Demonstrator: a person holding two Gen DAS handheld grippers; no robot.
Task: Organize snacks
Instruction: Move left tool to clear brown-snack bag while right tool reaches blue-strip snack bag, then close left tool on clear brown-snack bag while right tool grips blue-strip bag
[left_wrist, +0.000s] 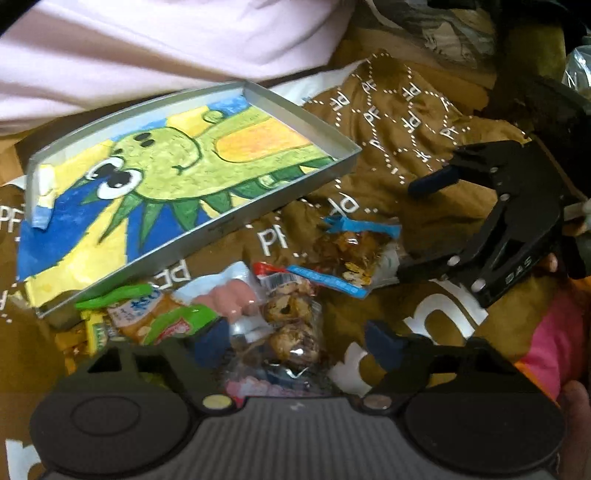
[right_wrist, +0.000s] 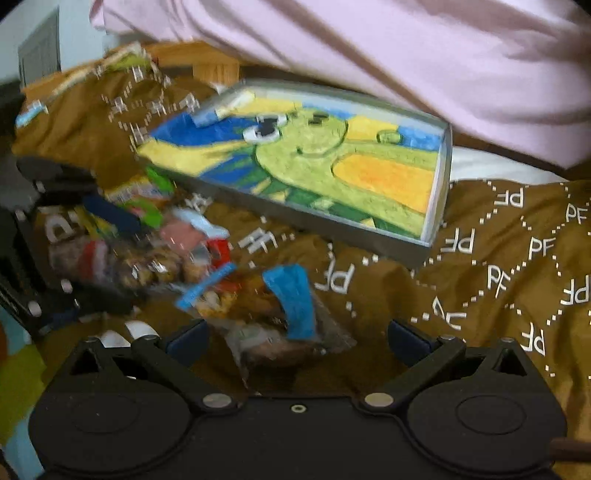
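Observation:
A grey shallow tray (left_wrist: 334, 134) (right_wrist: 441, 177) with a green dinosaur drawing inside lies tilted on the brown blanket. Below it is a pile of snack packets. My left gripper (left_wrist: 295, 347) is open over a clear packet of cookies (left_wrist: 290, 321); its left finger is at the packet's edge and its right finger stands apart. A green packet (left_wrist: 166, 321) and a pink one (left_wrist: 236, 295) lie just left of it. My right gripper (right_wrist: 299, 339) (left_wrist: 417, 229) is open around a clear packet with blue trim (right_wrist: 291, 302) (left_wrist: 354, 254), its pads clear of it.
A brown blanket printed with white "PF" letters (right_wrist: 517, 258) covers the surface in folds. Pale pink bedding (right_wrist: 406, 55) rises behind the tray. A wooden edge (right_wrist: 214, 66) shows at the far left of the right wrist view. Pink cloth (left_wrist: 561, 339) lies at the right.

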